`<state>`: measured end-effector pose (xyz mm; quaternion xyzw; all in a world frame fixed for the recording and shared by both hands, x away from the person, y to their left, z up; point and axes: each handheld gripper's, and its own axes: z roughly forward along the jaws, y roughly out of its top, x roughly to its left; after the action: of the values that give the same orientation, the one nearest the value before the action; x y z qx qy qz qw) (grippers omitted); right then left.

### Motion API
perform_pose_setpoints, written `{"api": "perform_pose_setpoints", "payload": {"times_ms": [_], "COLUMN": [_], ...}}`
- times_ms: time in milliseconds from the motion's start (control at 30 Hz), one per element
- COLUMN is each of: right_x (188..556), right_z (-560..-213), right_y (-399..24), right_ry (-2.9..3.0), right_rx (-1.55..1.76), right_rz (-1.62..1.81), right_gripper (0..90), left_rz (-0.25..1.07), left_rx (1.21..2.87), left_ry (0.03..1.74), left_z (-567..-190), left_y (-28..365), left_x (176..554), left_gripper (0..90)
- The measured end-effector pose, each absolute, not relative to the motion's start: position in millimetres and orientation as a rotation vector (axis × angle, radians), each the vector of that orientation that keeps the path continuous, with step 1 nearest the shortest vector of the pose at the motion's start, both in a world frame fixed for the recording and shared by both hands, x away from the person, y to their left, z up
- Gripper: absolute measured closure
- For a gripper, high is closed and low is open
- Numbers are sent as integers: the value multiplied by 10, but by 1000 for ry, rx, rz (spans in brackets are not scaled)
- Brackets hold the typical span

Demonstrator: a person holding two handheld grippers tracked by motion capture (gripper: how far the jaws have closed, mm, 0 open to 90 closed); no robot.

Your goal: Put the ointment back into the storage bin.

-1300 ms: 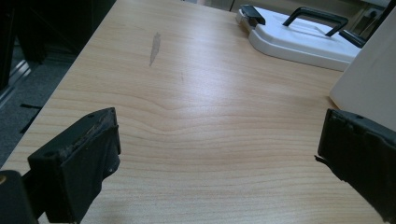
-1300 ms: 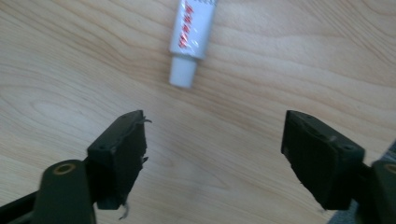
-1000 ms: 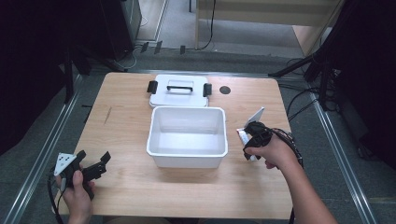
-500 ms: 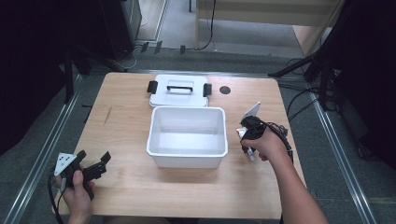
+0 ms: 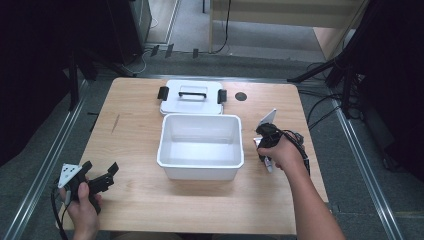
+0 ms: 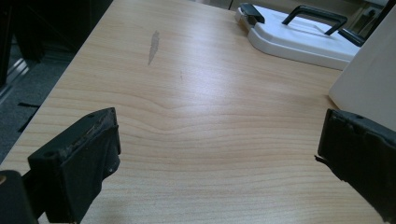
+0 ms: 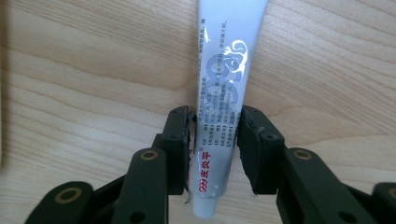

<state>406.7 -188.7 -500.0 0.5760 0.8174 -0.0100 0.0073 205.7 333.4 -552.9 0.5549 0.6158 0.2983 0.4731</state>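
The right claw [image 7: 214, 130] is closed on a tube [image 7: 223, 93]: in the right gripper view its two black jaws press the tube from both sides, near the capped end, and the flat crimped end goes away over the wood. The tube is white and grey with small print and red characters. In the high view this right claw [image 5: 263, 142] is just beside the box [image 5: 200, 146], at about 3 o'clock from it, and the right hand [image 5: 283, 152] wraps around it; the tube [image 5: 268, 117] sticks up from the hand, tilted toward 1 o'clock.

The left claw [image 6: 217, 154] is wide open and holds nothing; between its jaws there is only bare table [image 6: 196, 107]. In the high view the left claw [image 5: 100, 174] sits near the table's 7 o'clock corner, in the left hand [image 5: 82, 200], well apart from the box.

Counted: one tube, one box (white, open, nothing visible inside), one lid [image 5: 192, 97], two claws. The lid is white with a black handle and two black clips, and it lies flat at 12 o'clock from the box, touching it or almost so. A small dark round hole [image 5: 241, 96] is in the table [image 5: 130, 125], at 3 o'clock from the lid. In the left gripper view the lid [image 6: 299, 35] shows at 1 o'clock, and the box wall [image 6: 369, 79] at 3 o'clock.
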Motion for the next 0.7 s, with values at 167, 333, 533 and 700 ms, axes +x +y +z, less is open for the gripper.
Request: {"api": "perform_pose_setpoints", "payload": {"times_ms": [167, 333, 533, 700], "right_x": [4085, 4085, 4092, 4090], "right_z": [-5012, -5030, -4983, -4838], "right_y": [-1882, -1871, -1877, -1898], "right_ry": [2532, 2545, 2541, 2529], "right_rx": [1835, 1816, 1851, 1857], "right_rz": [-20, -39, -10, 1], "right_gripper": [698, 710, 719, 720], "left_rz": [730, 728, 725, 726], "left_rx": [1358, 1356, 1358, 1360], "left_ry": [1507, 1508, 1508, 1508], "left_z": [-5529, -5529, -5529, -5529], "left_y": [3334, 3336, 3340, 3340], "left_x": [2057, 2058, 2056, 2058], "left_gripper": [0, 0, 0, 0]}}
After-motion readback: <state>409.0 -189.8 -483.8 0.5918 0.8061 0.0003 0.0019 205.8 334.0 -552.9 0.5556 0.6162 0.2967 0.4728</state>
